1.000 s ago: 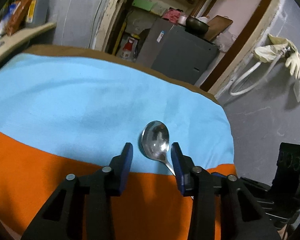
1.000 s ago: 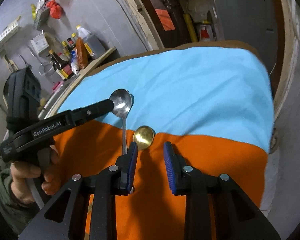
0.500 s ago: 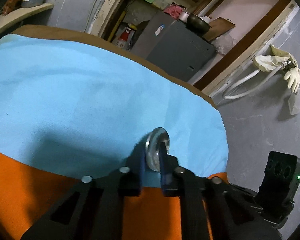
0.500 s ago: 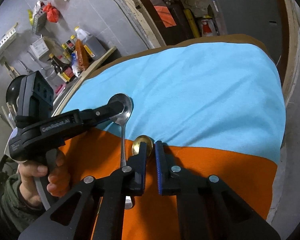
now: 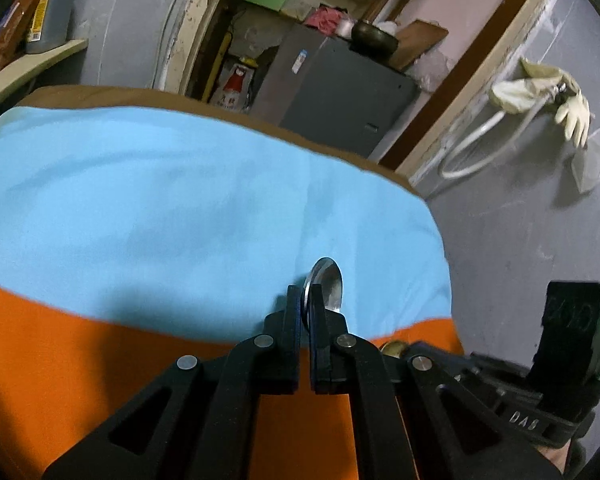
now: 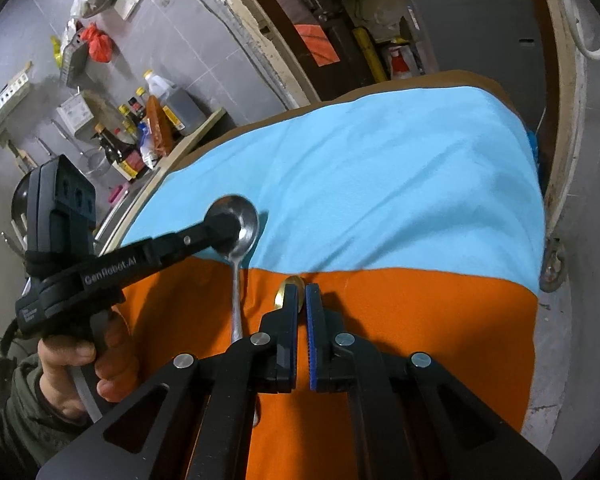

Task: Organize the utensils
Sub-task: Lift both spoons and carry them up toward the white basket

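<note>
Left wrist view: the left hand-held gripper [image 5: 307,300] pinches the silver spoon [image 5: 327,285] by its bowl over the blue cloth [image 5: 160,208]. The right hand-held gripper [image 6: 301,300] is clamped on the gold spoon [image 6: 287,293] at the orange cloth [image 6: 420,332]. Both spoons are gripped on the table; placing them apparently remains.

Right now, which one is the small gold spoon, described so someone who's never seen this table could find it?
Start at the table covered by a light blue cloth and an orange cloth, and find the seam where they meet. On the orange side, just below it, the small gold spoon sits gripped in the right gripper. Its neighbour, the long silver metal spoon, is bigger and crosses the seam.
</note>
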Tool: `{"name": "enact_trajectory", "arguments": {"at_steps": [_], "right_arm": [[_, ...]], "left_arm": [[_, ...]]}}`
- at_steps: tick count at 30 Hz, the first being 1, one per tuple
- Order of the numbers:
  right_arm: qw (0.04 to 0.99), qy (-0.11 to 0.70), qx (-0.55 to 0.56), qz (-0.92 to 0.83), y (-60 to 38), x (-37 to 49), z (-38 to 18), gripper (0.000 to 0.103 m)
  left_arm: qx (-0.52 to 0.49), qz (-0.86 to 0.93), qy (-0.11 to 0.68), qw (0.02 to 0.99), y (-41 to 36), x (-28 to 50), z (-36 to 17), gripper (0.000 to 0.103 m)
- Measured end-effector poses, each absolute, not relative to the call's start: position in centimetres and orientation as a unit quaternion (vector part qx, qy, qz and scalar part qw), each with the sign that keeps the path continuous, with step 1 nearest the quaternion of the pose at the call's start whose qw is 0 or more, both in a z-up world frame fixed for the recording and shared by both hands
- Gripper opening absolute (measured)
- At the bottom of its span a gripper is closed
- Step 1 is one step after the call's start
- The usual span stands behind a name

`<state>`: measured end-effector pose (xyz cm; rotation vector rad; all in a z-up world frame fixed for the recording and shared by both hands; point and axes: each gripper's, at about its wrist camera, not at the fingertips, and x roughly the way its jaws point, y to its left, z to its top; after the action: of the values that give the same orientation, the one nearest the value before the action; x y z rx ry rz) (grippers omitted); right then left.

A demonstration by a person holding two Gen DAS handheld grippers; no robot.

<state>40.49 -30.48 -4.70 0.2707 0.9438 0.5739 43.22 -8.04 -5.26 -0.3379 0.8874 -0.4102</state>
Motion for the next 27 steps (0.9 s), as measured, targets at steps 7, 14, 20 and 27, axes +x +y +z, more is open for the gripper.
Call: {"name": "enact_trajectory", "arguments": {"at_steps": [7, 14, 20, 27], "right_arm": [[0.844, 0.455, 0.122, 0.256, -31.9, 39.1, -4.8, 0.004], [0.836, 0.458, 0.138, 0.271, -31.6, 39.8, -5.1, 0.018], [0.840, 0.459, 0.126, 0.260, -31.1, 40.2, -5.2, 0.012], [0.845, 0.454, 0.137, 0.246, -31.5, 39.6, -5.1, 0.002]], "left_arm": [[-0.141, -0.211, 0.441, 0.861, -8.9, 41.2, -5.7, 0.002], [-0.142, -0.211, 0.452, 0.855, -9.2, 41.2, -6.2, 0.002], [-0.146, -0.212, 0.454, 0.853, -9.0, 41.4, -6.2, 0.002], [-0.144, -0.216, 0.445, 0.857, -9.0, 40.9, -5.9, 0.002]]}}
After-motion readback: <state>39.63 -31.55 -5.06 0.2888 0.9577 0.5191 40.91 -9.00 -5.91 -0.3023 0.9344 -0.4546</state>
